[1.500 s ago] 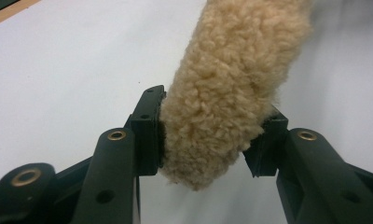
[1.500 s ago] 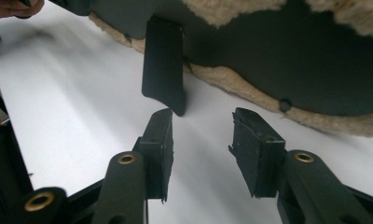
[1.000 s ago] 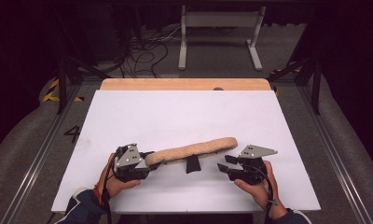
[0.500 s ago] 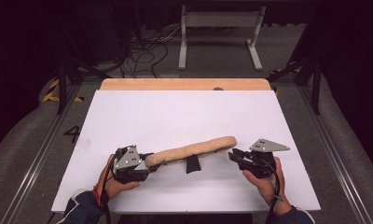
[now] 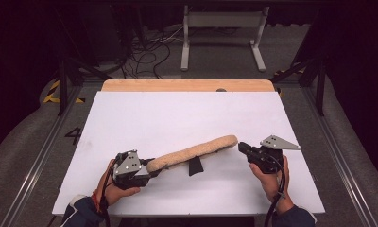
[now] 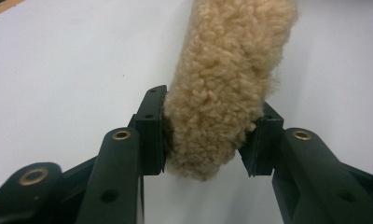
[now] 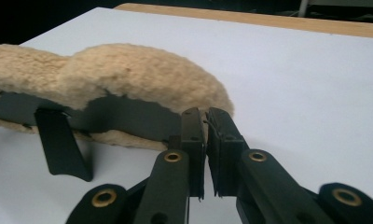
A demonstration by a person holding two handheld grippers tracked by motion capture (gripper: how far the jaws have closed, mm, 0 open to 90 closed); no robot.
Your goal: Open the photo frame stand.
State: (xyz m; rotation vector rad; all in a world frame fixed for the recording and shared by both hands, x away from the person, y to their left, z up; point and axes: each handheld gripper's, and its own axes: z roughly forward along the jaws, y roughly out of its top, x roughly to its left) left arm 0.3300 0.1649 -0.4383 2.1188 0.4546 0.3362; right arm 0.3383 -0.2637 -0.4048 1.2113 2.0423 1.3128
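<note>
The near end of the long tan fleece-covered pad (image 5: 192,152) is hidden between the black jaws of the left gripper (image 5: 149,171), and in the left gripper view its far end runs off the top edge. In the right gripper view the pad's left end is cut off by the frame. The black strap (image 5: 195,166) under it is partly covered by fleece. Both forearms leave the high view at the bottom edge.

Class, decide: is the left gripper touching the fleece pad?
Touching. In the left gripper view, both pads of the left gripper press into the end of the fleece pad, denting its pile.
</note>
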